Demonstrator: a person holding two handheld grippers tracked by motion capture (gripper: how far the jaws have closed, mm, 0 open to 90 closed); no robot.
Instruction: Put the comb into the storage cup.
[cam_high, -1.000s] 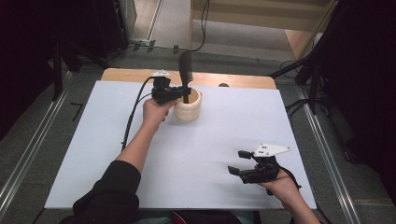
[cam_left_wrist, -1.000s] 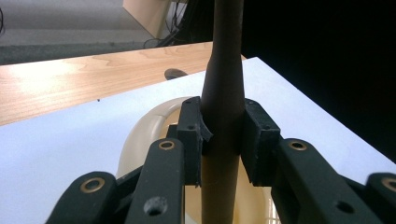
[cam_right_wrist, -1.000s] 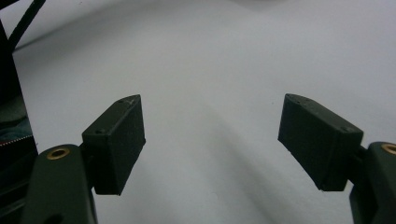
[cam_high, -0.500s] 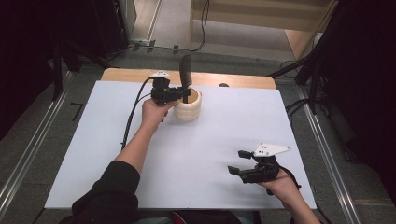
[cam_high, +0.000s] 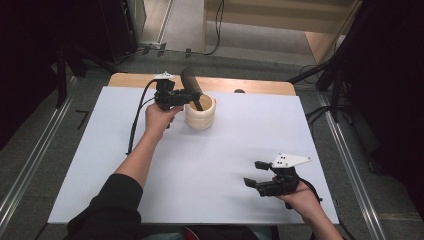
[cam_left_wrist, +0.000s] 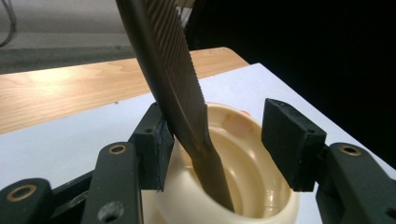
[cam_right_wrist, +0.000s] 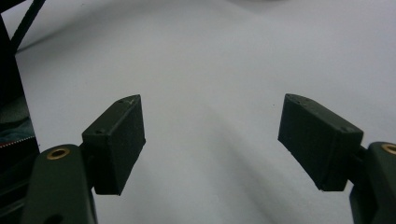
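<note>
Your left gripper (cam_left_wrist: 215, 140) has just been opening around the file (cam_left_wrist: 177, 88), which now leans in the cream cup (cam_high: 200, 113) at upper centre, placement apparently done, while your right gripper (cam_high: 260, 175) idles open at lower right.

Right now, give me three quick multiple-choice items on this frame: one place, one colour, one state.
1. Where does the file's lower end sit?
A. inside the cream cup
B. flat on the white sheet
C. in the right gripper

2. What colour is the cup?
A. blue
B. cream
C. black

3. How stands the left gripper?
A. clamped on the file
B. open, file leaning on one pad
C. shut on nothing

Key: 1 A, the tang dips into the cup. 2 B, its walls look pale cream. 3 B, the jaws have just been opening, with a gap beside the file.
</note>
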